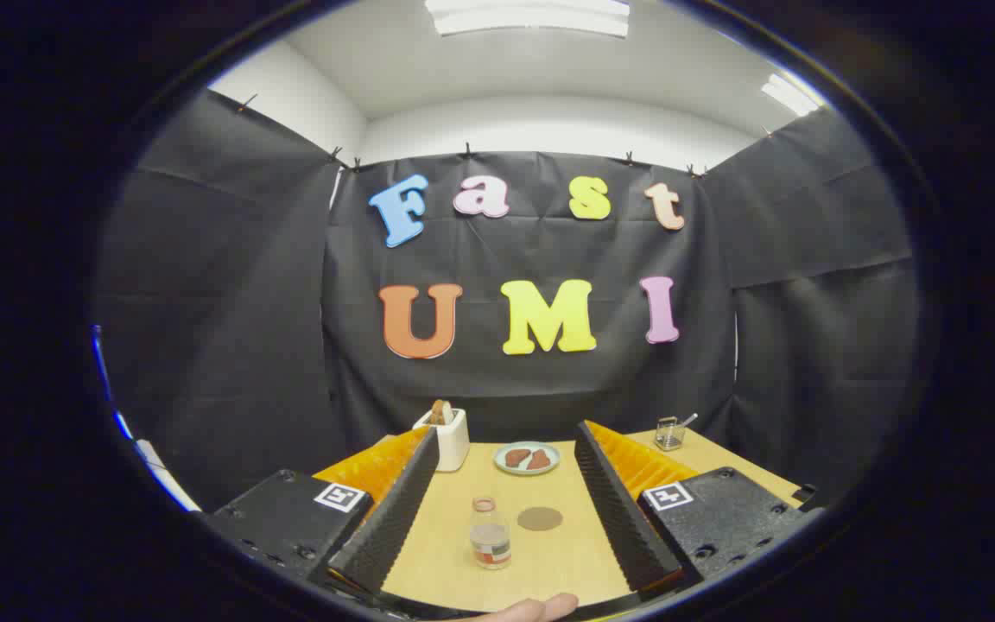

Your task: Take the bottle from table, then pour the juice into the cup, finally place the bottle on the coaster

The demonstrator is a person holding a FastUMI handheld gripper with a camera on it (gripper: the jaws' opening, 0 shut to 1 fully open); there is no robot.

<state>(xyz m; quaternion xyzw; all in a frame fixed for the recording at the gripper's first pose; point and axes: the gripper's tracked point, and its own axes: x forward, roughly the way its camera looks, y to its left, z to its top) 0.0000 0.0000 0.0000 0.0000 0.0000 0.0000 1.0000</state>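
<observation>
A small clear bottle (491, 534) with a reddish cap ring and a little red juice at its bottom stands upright on the wooden table (437, 553), between my two fingers. My gripper (502, 505) is open, its black ribbed fingers (394, 510) spread wide on either side, touching nothing. A round brown coaster (540, 518) lies flat just right of the bottle and slightly beyond it. A small clear cup (668, 434) with a stick in it stands far back right, beyond the right finger.
A white toaster-like box (447, 436) with bread in it stands at the back of the table. A pale plate (527, 458) with brown food lies beside it. A fingertip (541, 607) of a person's hand shows at the near edge. Black cloth walls surround the table.
</observation>
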